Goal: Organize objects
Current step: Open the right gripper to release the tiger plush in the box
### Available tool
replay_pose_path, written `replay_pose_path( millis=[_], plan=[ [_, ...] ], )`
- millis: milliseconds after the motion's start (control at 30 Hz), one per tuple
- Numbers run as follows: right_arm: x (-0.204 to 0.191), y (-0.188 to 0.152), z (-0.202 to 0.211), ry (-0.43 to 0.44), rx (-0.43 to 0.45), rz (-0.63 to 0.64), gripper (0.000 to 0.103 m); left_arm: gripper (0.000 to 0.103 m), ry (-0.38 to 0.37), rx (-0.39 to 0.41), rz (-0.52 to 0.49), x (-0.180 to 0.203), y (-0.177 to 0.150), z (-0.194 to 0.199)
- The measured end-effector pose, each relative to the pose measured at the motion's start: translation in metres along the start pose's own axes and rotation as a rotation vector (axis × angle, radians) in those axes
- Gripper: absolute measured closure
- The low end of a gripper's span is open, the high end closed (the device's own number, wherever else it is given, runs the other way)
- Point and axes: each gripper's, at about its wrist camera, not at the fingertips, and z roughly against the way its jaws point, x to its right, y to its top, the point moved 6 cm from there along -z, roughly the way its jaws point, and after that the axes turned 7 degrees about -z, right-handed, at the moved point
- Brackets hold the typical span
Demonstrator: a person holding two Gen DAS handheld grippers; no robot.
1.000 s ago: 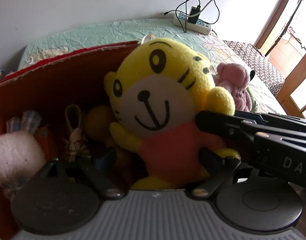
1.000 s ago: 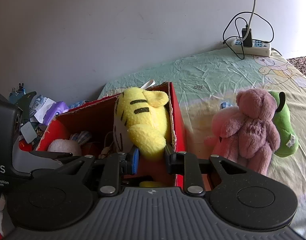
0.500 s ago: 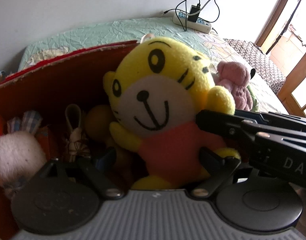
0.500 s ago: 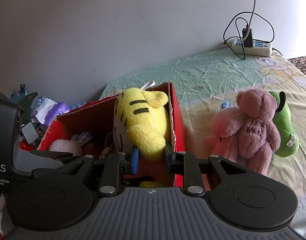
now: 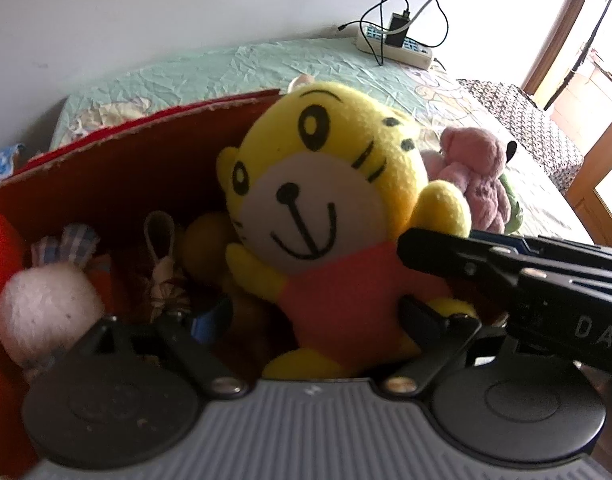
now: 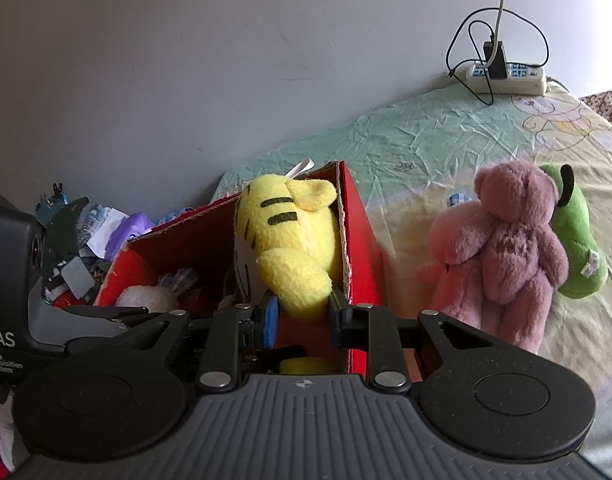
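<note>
Nearest in the right wrist view, the right gripper [image 6: 301,314] has its two fingers on either side of the yellow arm of a tiger toy [image 6: 283,240]. The fingers are narrowly parted and opening at this moment, with the soft arm still pinched between the pads. In the left wrist view, the left gripper [image 5: 318,316] stands wide open around the toy's red belly, one finger far to the left and one at the right by the toy's foot; whether they press the toy I cannot tell. The tiger toy sits upright in the right end of a red box [image 6: 360,236], against its right wall. Left of it in the box lie a white fluffy toy [image 5: 45,312] and other small things. Beyond the box, on the bed [image 6: 426,140], a pink bear [image 6: 514,256] lies against a green toy [image 6: 578,240]. Farthest, a power strip [image 6: 506,78] sits by the wall.
</note>
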Motion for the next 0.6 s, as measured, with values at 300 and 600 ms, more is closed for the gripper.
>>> replay_pose_path(
  millis=[300, 600],
  plan=[
    [0.004, -0.001, 0.008, 0.040, 0.004, -0.040, 0.077, 0.011, 0.052, 0.007, -0.003, 0.005, 0.002, 0.010],
    [0.004, -0.002, 0.022, 0.052, 0.032, -0.038, 0.077, 0.011, 0.099, 0.024, 0.003, 0.007, 0.001, 0.020]
  ],
)
